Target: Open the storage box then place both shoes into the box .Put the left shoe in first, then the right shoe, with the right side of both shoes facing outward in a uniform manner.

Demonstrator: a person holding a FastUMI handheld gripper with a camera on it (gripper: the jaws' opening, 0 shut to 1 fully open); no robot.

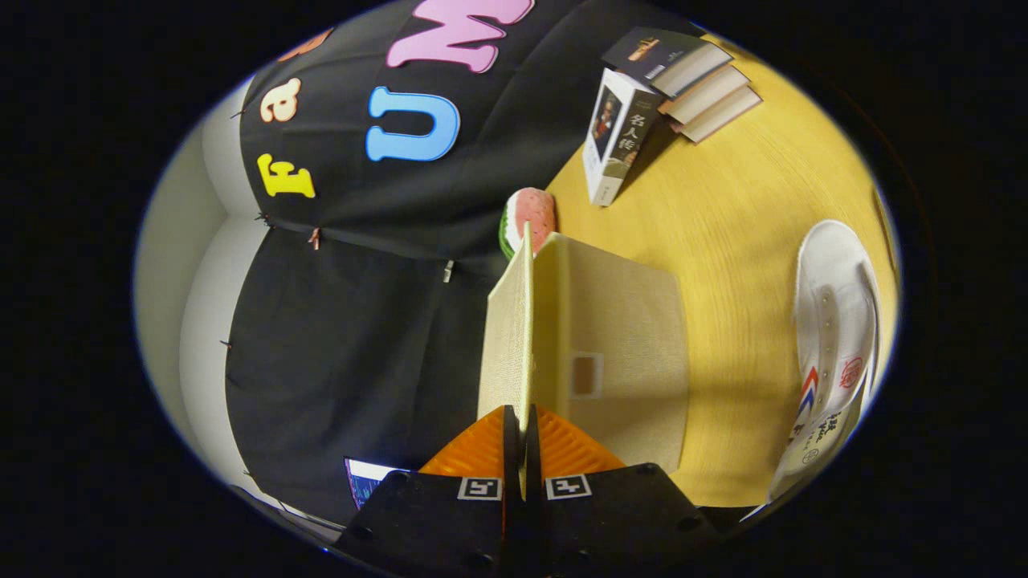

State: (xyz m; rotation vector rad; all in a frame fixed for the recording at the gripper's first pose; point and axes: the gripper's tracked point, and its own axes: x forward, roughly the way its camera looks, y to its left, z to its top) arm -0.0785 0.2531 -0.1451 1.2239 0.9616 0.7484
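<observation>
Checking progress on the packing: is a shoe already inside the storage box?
No: the white shoe lies on the table beside the storage box, while the gripper jaws pinch the box's lid.

Beige woven storage box (618,321), white shoe (831,321) with red-and-blue stripes, yellow wood-grain table (747,209).

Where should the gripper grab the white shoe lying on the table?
Probably the white shoe at its open collar rim, coming from above: it lies on the yellow table with space around it, and the thin rim suits a pinch. First the gripper must release the box lid it pinches.
</observation>
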